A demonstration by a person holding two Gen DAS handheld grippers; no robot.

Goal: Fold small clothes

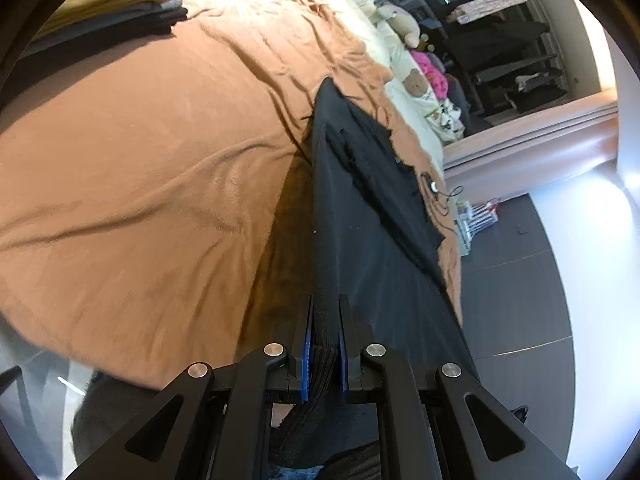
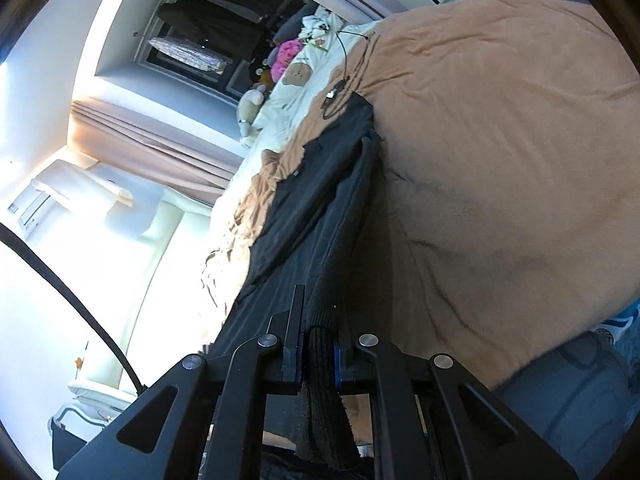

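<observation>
A: We're looking down the left tongs (image 1: 325, 340) and they're pinching a ribbed black hem, the blue pads (image 1: 307, 354) pressed in on the knit from both sides.

B: Same on our right. The right tongs (image 2: 320, 344) are clamped on a thick roll of ribbed black cuff, with almost no gap left between the jaws.

A: So we've got the black garment (image 1: 360, 220) gripped at two spots. It stretches away from the left tongs across the bed, its far end lying on the orange-brown blanket (image 1: 160, 140), with a strip of shadow on the blanket beside it.

B: From our right side the black garment (image 2: 320, 200) runs up the blanket (image 2: 500, 140) toward the pillows, its near end raised off the blanket in the tongs.

A: Any writing? We spot a small tag on the cloth, too tiny to read. The cream pillow (image 1: 416, 92) carries a brown bear face, and any lettering by it is beyond us.

B: Pose: both tongs tip downward toward the bed, each view rolled well over.

A: Off at our upper left, a stack of folded clothes (image 1: 120, 4), olive on top, dark layers beneath.

B: And a thin black cable (image 2: 344, 76) lies just beyond the garment's far end.
</observation>
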